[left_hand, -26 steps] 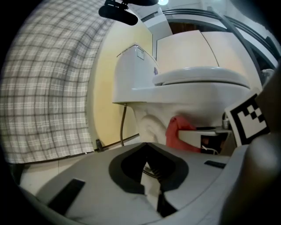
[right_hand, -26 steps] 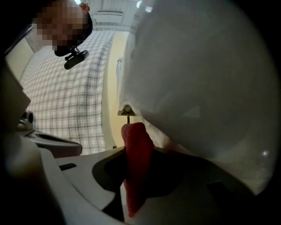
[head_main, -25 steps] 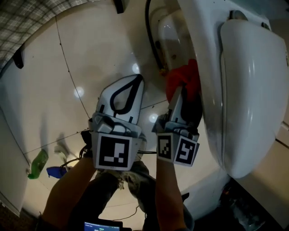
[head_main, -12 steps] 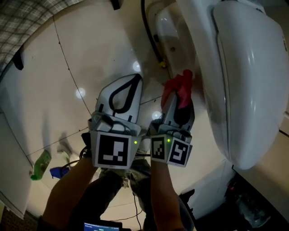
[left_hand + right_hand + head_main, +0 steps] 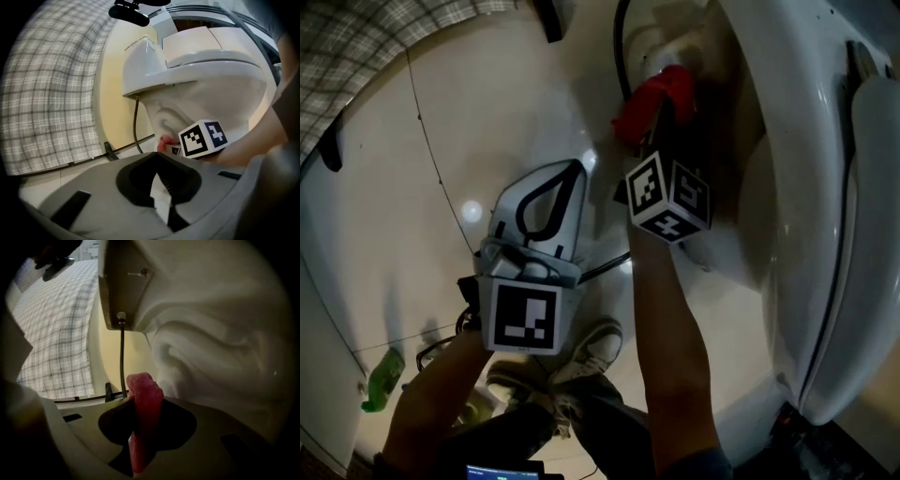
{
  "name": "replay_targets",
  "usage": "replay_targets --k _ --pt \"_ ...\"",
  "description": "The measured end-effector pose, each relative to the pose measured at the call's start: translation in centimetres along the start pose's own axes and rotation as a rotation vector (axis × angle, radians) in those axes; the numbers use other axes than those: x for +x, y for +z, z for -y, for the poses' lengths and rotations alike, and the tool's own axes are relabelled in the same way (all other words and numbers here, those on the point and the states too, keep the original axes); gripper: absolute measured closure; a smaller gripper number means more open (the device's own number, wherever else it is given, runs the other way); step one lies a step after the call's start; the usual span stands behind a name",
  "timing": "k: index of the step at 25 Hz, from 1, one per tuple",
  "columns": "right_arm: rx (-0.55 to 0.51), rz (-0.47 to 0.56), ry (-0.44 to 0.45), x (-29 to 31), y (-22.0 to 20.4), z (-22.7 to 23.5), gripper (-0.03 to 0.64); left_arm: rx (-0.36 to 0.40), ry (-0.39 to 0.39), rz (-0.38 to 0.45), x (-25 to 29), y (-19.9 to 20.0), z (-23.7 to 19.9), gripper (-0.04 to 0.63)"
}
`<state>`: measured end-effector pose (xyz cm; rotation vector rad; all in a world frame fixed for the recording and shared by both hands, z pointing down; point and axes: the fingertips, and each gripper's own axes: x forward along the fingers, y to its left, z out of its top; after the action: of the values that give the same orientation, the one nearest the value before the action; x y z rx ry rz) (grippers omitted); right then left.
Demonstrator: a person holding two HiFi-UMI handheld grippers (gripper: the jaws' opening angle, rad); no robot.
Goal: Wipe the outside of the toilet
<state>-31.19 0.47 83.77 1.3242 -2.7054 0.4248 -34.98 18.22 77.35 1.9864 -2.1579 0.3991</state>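
The white toilet point(image 5: 806, 187) fills the right of the head view. In the left gripper view, the toilet point(image 5: 211, 79) shows its bowl and tank side on. My right gripper point(image 5: 661, 117) is shut on a red cloth point(image 5: 654, 101). It holds the cloth low against the curved base below the tank. In the right gripper view the red cloth point(image 5: 145, 418) stands up between the jaws of the right gripper point(image 5: 143, 399), close to the ribbed toilet base point(image 5: 211, 343). My left gripper point(image 5: 578, 167) hangs over the floor to the left, shut with nothing in it; the left gripper point(image 5: 158, 159) points at the toilet.
A black hose point(image 5: 621, 56) runs down from the tank beside the cloth. A checked wall point(image 5: 366, 47) curves round the far left. A green bottle point(image 5: 381, 380) lies on the pale tiled floor point(image 5: 441, 141) at lower left. The person's shoe point(image 5: 591, 352) is below the grippers.
My right gripper has moved forward with the red cloth, from the bowl's side to the base under the tank. The left gripper has stayed about where it was.
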Motion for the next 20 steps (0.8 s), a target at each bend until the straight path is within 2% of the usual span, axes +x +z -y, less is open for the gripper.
replay_targets --k 3,6,11,17,20 --pt "0.034 -0.029 -0.047 1.6 -1.1 2.0 0.528 0.006 -0.009 0.001 1.0 -0.3 0.0 0.588" --pt "0.040 -0.044 -0.074 0.5 -1.0 3.3 0.528 -0.003 -0.008 0.011 1.9 -0.1 0.5 0.588" --pt "0.051 -0.085 -0.111 -8.6 -1.4 4.7 0.528 -0.064 -0.035 -0.082 1.9 -1.2 3.9 0.588" --pt "0.036 -0.142 -0.213 -20.8 -2.0 8.3 0.528 -0.066 -0.124 -0.113 -0.7 -0.1 10.6 0.588" --pt "0.014 -0.165 -0.234 -24.5 -1.9 9.0 0.528 -0.059 -0.159 -0.129 -2.4 -0.1 13.1 0.588"
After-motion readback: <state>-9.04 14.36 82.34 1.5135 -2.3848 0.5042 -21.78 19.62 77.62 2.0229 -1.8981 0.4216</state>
